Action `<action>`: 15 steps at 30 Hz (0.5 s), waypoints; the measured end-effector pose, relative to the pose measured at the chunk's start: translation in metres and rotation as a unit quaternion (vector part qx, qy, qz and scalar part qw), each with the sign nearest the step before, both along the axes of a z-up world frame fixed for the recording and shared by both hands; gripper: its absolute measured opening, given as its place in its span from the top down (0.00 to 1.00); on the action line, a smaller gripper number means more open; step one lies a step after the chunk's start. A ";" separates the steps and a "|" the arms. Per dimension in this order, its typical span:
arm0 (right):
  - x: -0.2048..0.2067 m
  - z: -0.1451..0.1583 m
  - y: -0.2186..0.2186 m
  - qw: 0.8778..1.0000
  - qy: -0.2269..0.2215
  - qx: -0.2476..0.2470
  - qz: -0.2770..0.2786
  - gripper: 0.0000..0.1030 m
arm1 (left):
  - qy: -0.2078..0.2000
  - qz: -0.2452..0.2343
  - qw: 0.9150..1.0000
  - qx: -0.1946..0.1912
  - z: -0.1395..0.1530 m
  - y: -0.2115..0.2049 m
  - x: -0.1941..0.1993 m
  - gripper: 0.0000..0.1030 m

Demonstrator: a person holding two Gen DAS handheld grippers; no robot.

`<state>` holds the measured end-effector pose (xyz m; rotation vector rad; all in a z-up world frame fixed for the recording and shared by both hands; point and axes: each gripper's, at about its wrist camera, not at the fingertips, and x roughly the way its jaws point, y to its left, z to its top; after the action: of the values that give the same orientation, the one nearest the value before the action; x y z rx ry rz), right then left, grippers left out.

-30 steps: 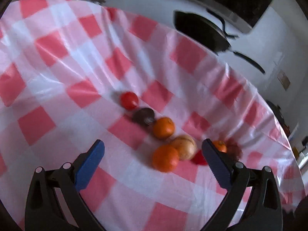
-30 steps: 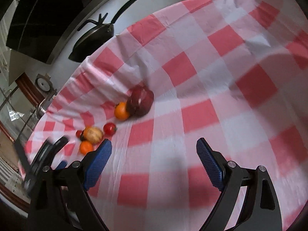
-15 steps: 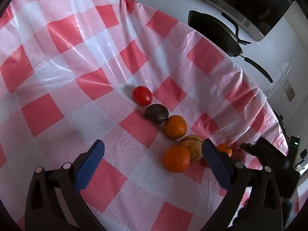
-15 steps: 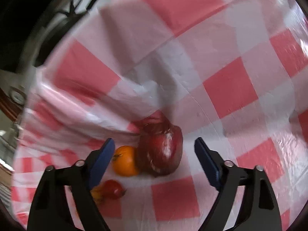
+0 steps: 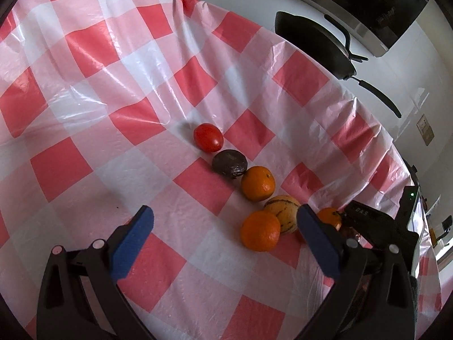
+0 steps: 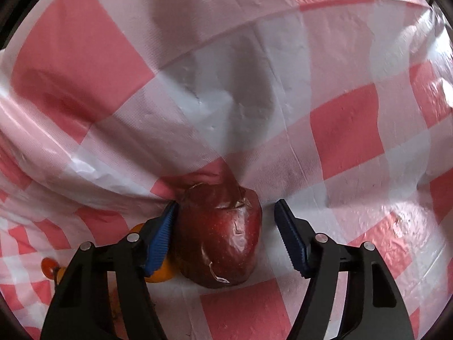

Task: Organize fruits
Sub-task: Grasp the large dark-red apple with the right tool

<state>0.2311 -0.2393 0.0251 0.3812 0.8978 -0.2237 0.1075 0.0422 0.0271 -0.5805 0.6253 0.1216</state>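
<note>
In the left wrist view a line of fruit lies on the red-and-white checked cloth (image 5: pixel 85 90): a red tomato (image 5: pixel 208 137), a dark fruit (image 5: pixel 230 163), an orange (image 5: pixel 258 183), a striped yellow fruit (image 5: pixel 283 209), a nearer orange (image 5: pixel 260 234) and a small orange (image 5: pixel 329 217). My left gripper (image 5: pixel 223 236) is open and empty, above the cloth. The right gripper's black body (image 5: pixel 376 223) shows behind the small orange. In the right wrist view my right gripper (image 6: pixel 225 229) is open around a big dark red apple (image 6: pixel 220 235); the left pad touches it, the right pad stands apart.
A black frying pan (image 5: pixel 317 45) sits on the white counter beyond the cloth's far edge. In the right wrist view a small orange (image 6: pixel 158 272) lies left of the apple, behind my left finger, and the cloth is rucked up in folds (image 6: pixel 85 167) behind the apple.
My right gripper has moved in close to the dark red apple, which now sits between its jaws. My left gripper has shifted slightly; the fruit row has not moved.
</note>
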 end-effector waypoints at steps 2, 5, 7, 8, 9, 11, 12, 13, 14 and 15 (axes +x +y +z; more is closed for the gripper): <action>-0.010 0.003 -0.001 1.000 0.005 -0.009 0.016 0.49 | 0.004 -0.007 1.000 0.000 -0.001 0.000 0.001 0.02; -0.047 0.006 -0.020 0.999 -0.018 0.032 0.034 0.49 | 0.008 -0.016 1.000 0.005 -0.001 -0.002 0.003 0.02; -0.077 0.010 -0.030 0.998 -0.039 0.037 0.044 0.49 | 0.014 -0.028 0.999 0.011 -0.001 -0.005 0.004 0.02; -0.091 0.010 -0.034 0.997 -0.047 0.041 0.048 0.49 | 0.016 -0.033 0.999 0.013 -0.001 -0.006 0.005 0.02; -0.110 0.009 -0.039 0.996 -0.055 0.049 0.053 0.49 | 0.020 -0.042 0.999 0.017 -0.001 -0.009 0.006 0.02; -0.135 0.007 -0.044 0.993 -0.072 0.070 0.055 0.48 | 0.024 -0.054 0.998 0.025 -0.001 -0.012 0.007 0.02; -0.144 0.005 -0.046 0.992 -0.082 0.083 0.056 0.48 | 0.026 -0.059 0.997 0.030 -0.001 -0.014 0.007 0.02; -0.154 0.002 -0.049 0.990 -0.093 0.094 0.055 0.48 | 0.028 -0.067 0.997 0.036 0.000 -0.016 0.007 0.02; -0.156 -0.001 -0.049 0.989 -0.098 0.094 0.052 0.48 | 0.029 -0.071 0.996 0.039 0.000 -0.018 0.008 0.02; -0.162 -0.005 -0.052 0.989 -0.100 0.094 0.050 0.48 | 0.030 -0.075 0.996 0.042 0.000 -0.019 0.008 0.02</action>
<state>0.0696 -0.2912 0.0206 0.5224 0.7401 -0.0083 0.1154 0.0229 0.0273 -0.4474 0.7163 0.0233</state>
